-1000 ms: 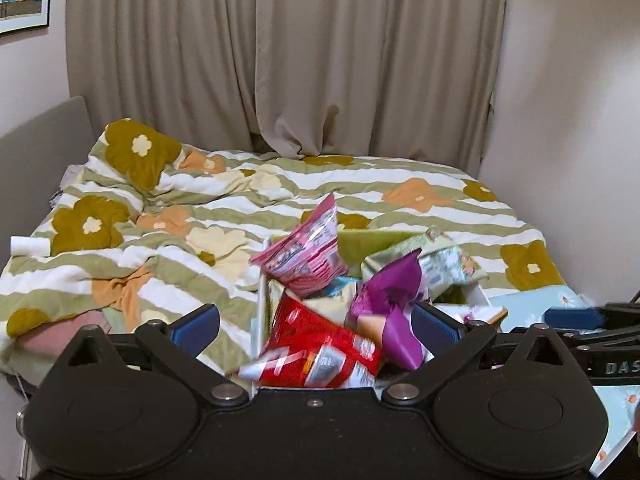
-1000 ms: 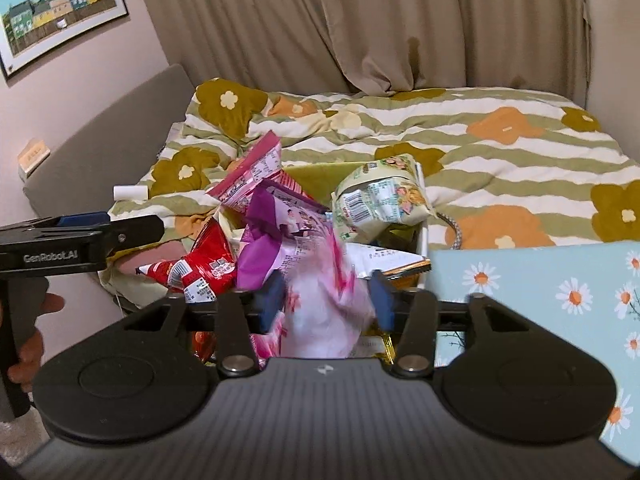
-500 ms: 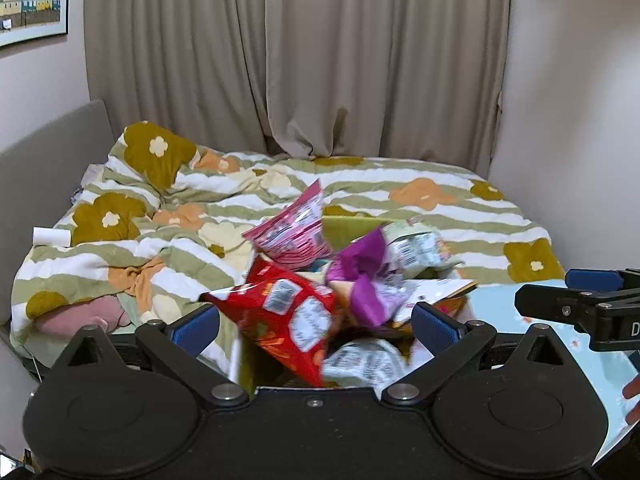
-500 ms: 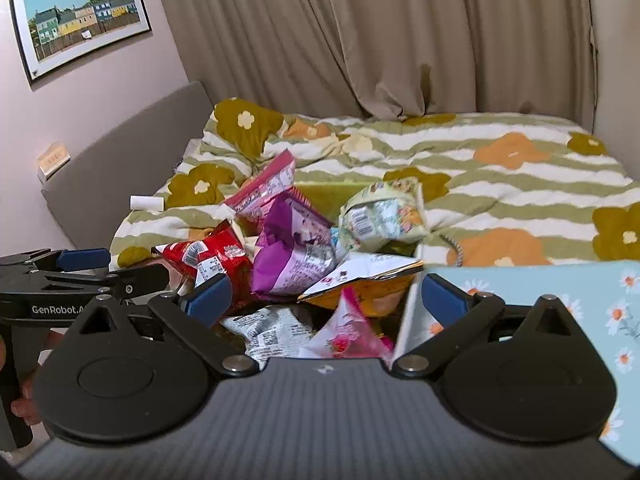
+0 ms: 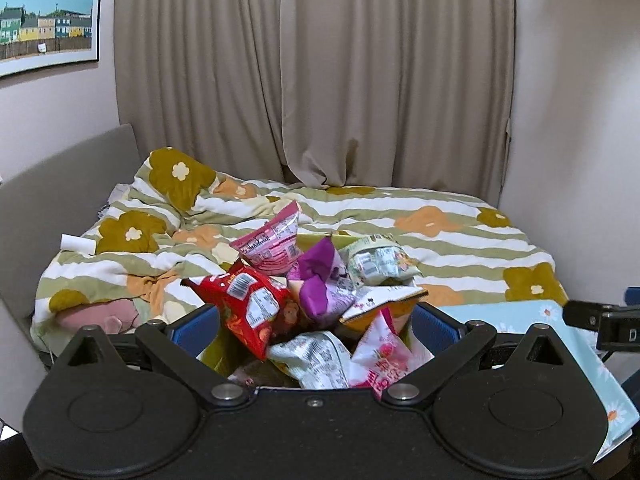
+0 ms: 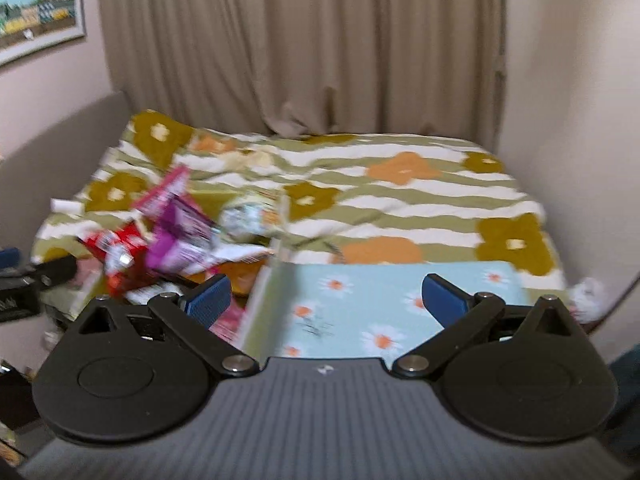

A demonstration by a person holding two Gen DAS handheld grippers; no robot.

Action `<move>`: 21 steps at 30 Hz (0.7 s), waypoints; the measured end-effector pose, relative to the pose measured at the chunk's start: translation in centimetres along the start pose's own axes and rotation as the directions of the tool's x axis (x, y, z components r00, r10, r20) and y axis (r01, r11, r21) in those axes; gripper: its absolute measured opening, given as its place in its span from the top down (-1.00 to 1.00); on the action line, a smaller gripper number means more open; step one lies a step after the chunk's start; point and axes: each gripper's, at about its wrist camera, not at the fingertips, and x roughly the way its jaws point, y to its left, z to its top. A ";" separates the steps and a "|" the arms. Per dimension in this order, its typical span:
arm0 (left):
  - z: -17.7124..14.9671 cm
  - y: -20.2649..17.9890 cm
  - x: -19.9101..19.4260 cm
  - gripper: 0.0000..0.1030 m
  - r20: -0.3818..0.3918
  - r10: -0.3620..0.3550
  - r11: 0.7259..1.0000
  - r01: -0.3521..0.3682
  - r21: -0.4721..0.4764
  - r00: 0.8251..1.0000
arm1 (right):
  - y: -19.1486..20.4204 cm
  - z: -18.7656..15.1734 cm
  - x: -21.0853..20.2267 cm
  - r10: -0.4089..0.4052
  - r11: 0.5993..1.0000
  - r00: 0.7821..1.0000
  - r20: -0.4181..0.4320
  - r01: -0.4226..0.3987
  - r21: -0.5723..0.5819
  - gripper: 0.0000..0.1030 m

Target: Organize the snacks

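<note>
Both tongs spread, empty: left gripper [image 5: 316, 320] frame centre over snack box [image 5: 214, 354], right gripper [image 6: 326, 292] just opened over daisy mat [image 6: 360, 304]. Next pinch: one packet's top edge only.

Ahead of me: a bed under a green-and-white striped quilt with olive and orange flowers [image 5: 400, 216], rumpled at its left. A small white roll [image 5: 78, 243] lies on the quilt's left edge. Behind hang beige pleated curtains [image 5: 312, 72]. On the left wall, a framed picture of coloured houses [image 5: 46, 26]. In front of me, a pale blue daisy-print tabletop [image 6: 384, 300].
</note>
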 end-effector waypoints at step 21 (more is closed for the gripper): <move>-2.3 -3.2 -1.3 -1.00 0.012 0.041 0.996 -0.042 0.085 0.999 | -3.2 -3.6 -1.4 -0.078 0.996 0.995 -0.055 0.080 0.025 -1.00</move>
